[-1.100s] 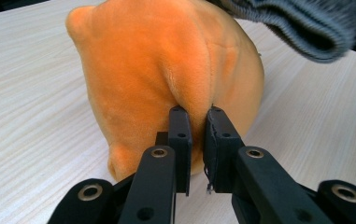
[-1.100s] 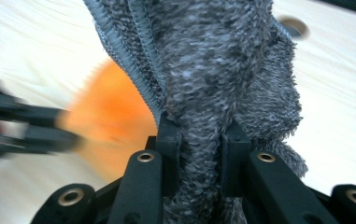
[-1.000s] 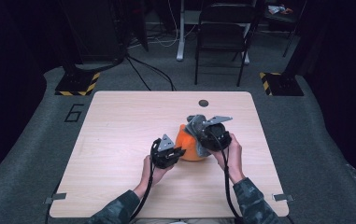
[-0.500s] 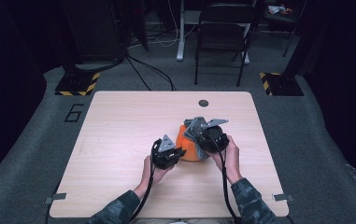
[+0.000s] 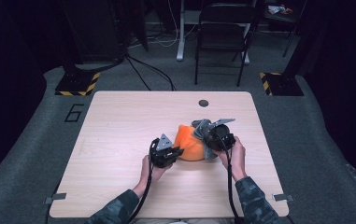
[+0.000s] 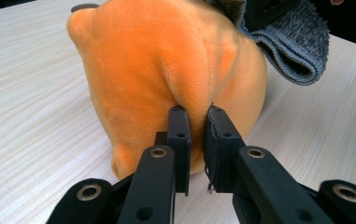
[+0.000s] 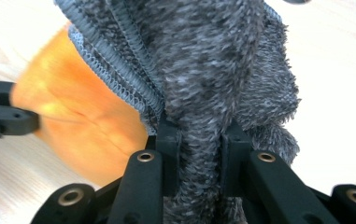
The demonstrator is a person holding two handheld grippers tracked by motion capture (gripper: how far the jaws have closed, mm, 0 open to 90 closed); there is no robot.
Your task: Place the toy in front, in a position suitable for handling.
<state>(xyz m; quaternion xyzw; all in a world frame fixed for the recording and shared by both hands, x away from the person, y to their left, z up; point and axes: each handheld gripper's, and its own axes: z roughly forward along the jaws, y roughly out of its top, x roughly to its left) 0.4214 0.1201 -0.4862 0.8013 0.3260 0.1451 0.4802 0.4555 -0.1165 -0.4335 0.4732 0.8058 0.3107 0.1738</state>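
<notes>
An orange plush toy [image 5: 188,144] [image 6: 166,60] [image 7: 80,126] rests on the wooden table [image 5: 119,130], right of centre. My left gripper [image 5: 172,151] [image 6: 197,140] is at the toy's left side, shut on a pinched fold of its orange fabric. A grey fuzzy cloth [image 5: 203,128] [image 7: 203,70] [image 6: 288,42] drapes against the toy's right side. The right gripper [image 5: 211,136] [image 7: 199,154] is shut on a thick bunch of that cloth, holding it just beside the toy. The cloth hides the right jaws' tips.
A small dark round disc [image 5: 203,103] lies near the table's far edge. A folding chair [image 5: 222,32] and stand bases with yellow-black stripes [image 5: 77,84] are on the floor beyond the table. Bare wood stretches to the left and front.
My right gripper has come down and slightly nearer with the grey cloth, bringing it lower against the orange toy. The left gripper has stayed in place on the toy.
</notes>
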